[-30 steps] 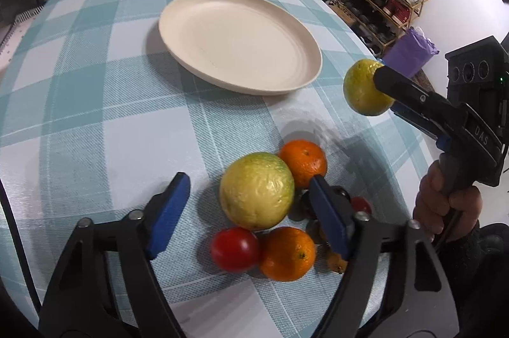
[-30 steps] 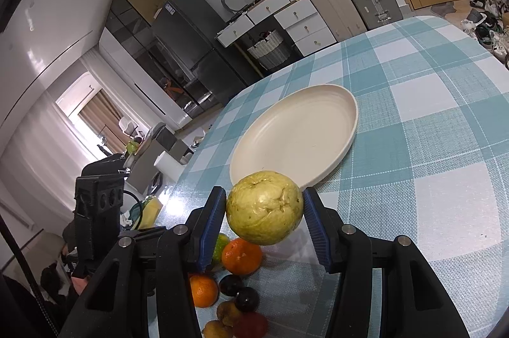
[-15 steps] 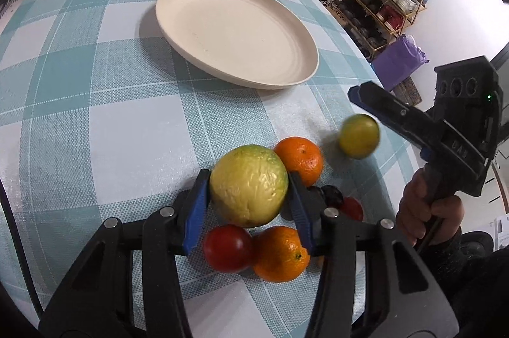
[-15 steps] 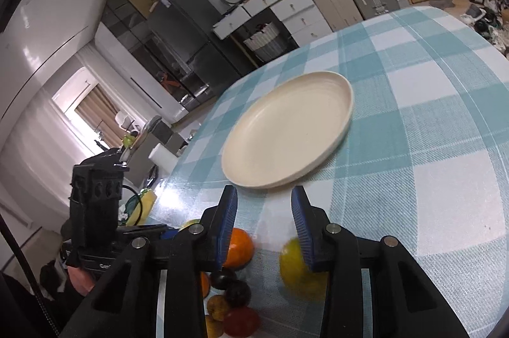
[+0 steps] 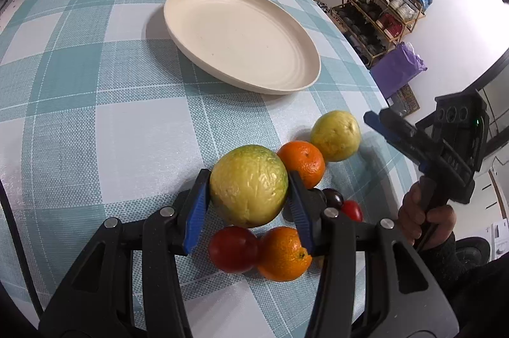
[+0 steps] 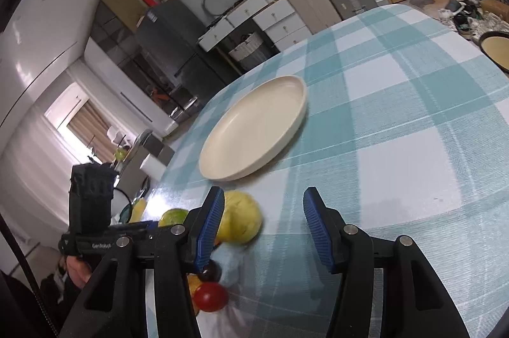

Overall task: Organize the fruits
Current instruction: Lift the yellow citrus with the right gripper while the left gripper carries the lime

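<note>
**A:** Left gripper [image 5: 248, 200] is clamped on the big yellow-green fruit [image 5: 248, 185], blue pads pressed to both flanks. Whether it's off the cloth yet, I can't tell from the left wrist view.

**B:** And the plate [image 5: 313, 58] is bare, sitting at about twelve o'clock from that fruit, well apart across the checked tablecloth [image 5: 79, 115]. I'd call this the pick step, first fruit not yet delivered.

**A:** The right gripper [image 6: 263, 225] has its jaws wide apart and nothing between them. The smaller yellow fruit [image 5: 335, 136] lies on the cloth, just inside its left pad in the right wrist view, blurred there.

**B:** In the left wrist view that yellow one rests at two o'clock from the held fruit, touching an orange [image 5: 301, 163]. A second orange [image 5: 283, 253] and a red tomato [image 5: 233, 244] sit at six o'clock, tucked right under the left claw.

**A:** There's also a dark plum [image 5: 333, 197] behind the right-hand pad, with something small and red beside it.

**B:** So what's next, by your reckoning?

**A:** A straight lift first, I'd say, to clear the neighbours crowding the pads. Then carry toward twelve o'clock and set down inside the rim. It's round, so it could roll if released high.

**B:** And the right claw would need to re-centre on that yellow fruit before closing.
</note>
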Available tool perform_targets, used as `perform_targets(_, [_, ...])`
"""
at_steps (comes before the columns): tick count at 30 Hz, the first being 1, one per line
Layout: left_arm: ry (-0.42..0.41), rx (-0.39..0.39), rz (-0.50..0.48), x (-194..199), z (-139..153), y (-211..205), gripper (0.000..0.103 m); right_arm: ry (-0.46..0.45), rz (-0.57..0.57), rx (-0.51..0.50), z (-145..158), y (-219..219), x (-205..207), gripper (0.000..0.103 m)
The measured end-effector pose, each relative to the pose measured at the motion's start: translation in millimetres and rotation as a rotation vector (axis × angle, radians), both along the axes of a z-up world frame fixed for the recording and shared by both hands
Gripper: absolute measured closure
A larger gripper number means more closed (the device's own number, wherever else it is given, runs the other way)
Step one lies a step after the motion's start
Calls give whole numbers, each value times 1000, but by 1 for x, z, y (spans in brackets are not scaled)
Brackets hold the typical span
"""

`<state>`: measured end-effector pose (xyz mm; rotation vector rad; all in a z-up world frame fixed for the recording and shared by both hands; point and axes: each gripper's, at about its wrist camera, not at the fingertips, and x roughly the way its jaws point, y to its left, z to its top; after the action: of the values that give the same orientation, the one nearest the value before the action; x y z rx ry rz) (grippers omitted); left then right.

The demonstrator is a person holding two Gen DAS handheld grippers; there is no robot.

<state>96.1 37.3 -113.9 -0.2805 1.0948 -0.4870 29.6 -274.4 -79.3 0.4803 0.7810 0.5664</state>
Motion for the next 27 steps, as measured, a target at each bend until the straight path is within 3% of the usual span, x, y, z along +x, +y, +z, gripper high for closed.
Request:
perform_targets(8, [-13, -35, 27, -2, 8, 12, 58, 26, 65, -33, -5, 28, 7, 43])
perform_targets(16, [-24, -46, 45, -5, 14, 24, 58, 57, 10, -99, -6, 34, 22, 37])
perform_targets(27, [-15, -51, 58, -11, 13, 33, 58, 87, 54, -160, -12, 54, 24, 37])
